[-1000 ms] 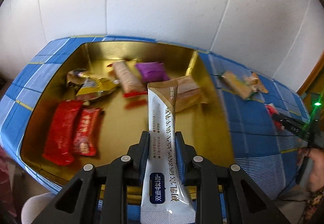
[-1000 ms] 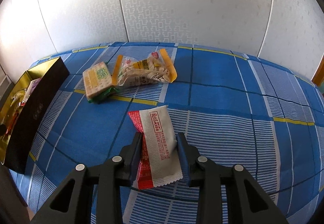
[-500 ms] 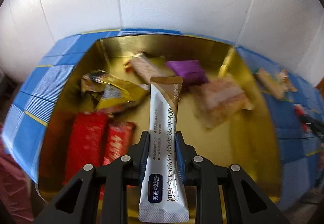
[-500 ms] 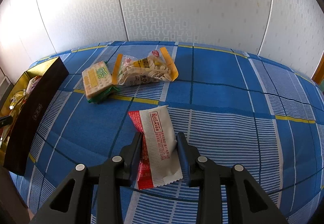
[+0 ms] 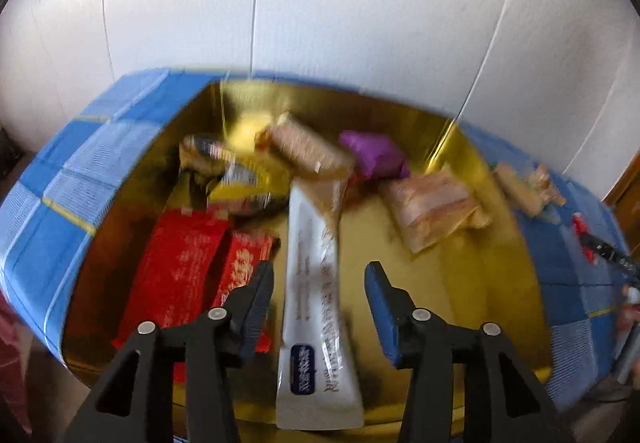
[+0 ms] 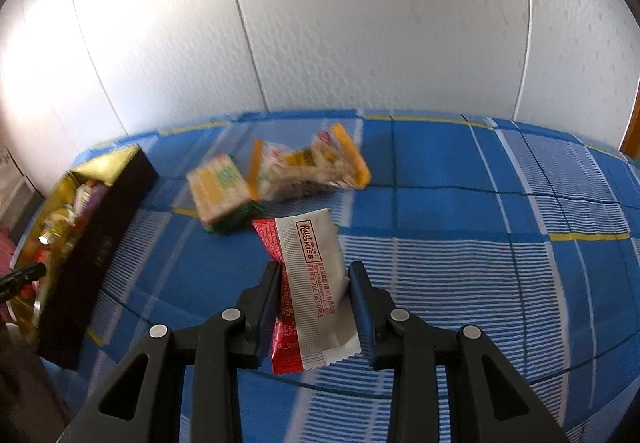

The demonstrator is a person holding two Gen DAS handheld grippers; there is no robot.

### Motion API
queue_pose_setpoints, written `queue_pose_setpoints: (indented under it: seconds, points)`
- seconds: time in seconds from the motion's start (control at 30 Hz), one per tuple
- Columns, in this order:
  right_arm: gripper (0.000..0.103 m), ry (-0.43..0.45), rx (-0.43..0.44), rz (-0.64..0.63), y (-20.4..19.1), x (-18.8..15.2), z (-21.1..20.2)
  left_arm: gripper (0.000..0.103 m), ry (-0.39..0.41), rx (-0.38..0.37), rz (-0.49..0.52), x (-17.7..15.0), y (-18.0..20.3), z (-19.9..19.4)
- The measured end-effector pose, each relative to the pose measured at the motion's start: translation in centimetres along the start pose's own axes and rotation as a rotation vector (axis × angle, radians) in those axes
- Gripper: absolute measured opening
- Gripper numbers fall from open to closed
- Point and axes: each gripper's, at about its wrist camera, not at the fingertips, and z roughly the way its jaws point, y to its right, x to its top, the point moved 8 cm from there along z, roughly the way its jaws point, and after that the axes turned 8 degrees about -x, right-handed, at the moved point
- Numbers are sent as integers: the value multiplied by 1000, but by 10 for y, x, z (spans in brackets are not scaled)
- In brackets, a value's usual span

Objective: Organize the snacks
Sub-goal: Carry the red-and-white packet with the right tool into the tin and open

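My left gripper [image 5: 319, 283] is open over the gold box [image 5: 500, 283]. A long white stick packet [image 5: 316, 291] lies between its jaws, free of both pads, inside the box. Two red packets [image 5: 188, 267], a purple packet [image 5: 376, 155], a yellow packet [image 5: 232, 179] and two tan wafer packs [image 5: 432, 207] lie in the box. My right gripper [image 6: 314, 283] is shut on a red and silver packet [image 6: 312, 275] above the blue checked cloth [image 6: 480, 243].
A green-edged cracker pack [image 6: 220, 191] and an orange-edged snack bag [image 6: 312, 167] lie on the cloth beyond my right gripper. The box's dark outer wall [image 6: 96, 259] stands at the left. White wall panels [image 6: 360, 23] close the back.
My left gripper opened and let go of the white stick packet, which now rests in the box. My right gripper lifted and swung left with the red and silver packet still held.
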Motion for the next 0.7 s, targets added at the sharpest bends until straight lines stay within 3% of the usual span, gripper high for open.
queue_pose_setpoints:
  seconds: [0.03, 0.1, 0.47, 0.7]
  points:
    - [34, 11, 20, 9, -4, 1, -3, 69, 30, 10, 11, 2, 1, -5]
    - [34, 33, 59, 23, -15, 2, -9, 80, 82, 40, 18, 5, 1, -15]
    - [34, 107, 141, -130, -96, -13, -32, 85, 96, 105, 12, 7, -10, -6]
    - [34, 86, 210, -151, -136, -19, -45, 85, 87, 144, 58, 9, -9, -4]
